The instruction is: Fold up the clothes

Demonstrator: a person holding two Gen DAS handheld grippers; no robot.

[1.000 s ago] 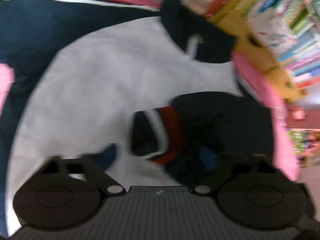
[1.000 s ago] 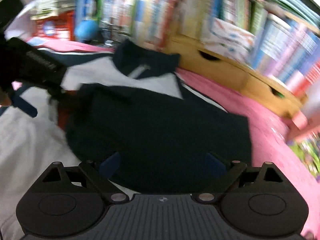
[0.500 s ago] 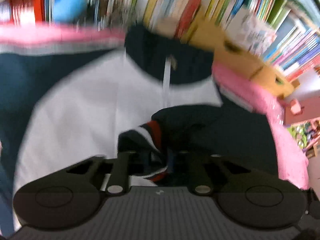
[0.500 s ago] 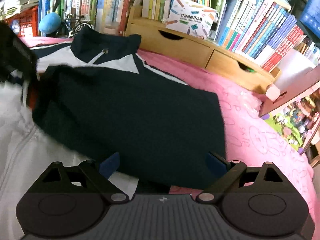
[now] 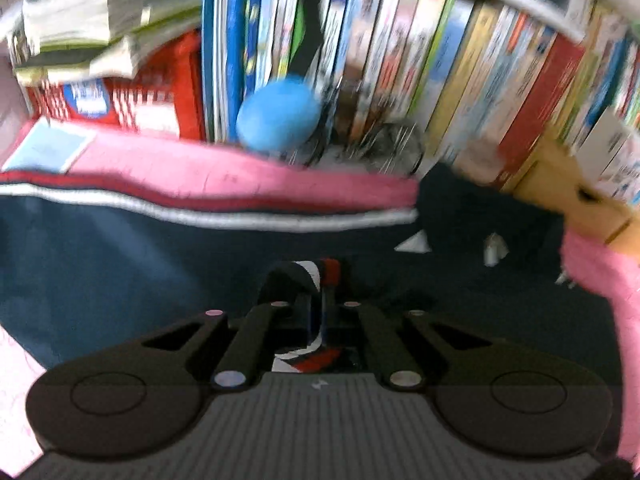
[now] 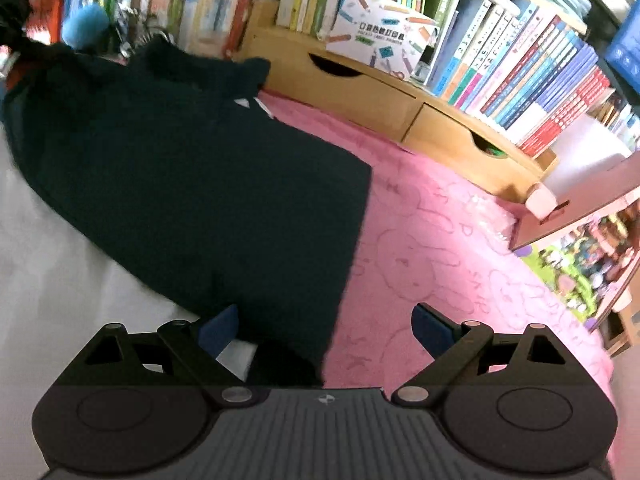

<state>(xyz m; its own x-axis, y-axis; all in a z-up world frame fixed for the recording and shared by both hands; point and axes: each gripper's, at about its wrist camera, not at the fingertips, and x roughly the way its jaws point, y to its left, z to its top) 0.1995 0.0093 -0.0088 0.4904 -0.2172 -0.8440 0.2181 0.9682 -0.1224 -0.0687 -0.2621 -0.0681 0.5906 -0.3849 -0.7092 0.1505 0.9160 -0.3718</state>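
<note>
Left gripper clamped on striped cuff, sleeve runs left of frame. Right gripper released, over jacket hem, lower centre.

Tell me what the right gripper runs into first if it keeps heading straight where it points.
Most likely the navy jacket: the open right gripper angles down at its near edge, where dark fabric borders the pink blanket. Depth is unclear, so it may land on the blanket beside the hem.
</note>
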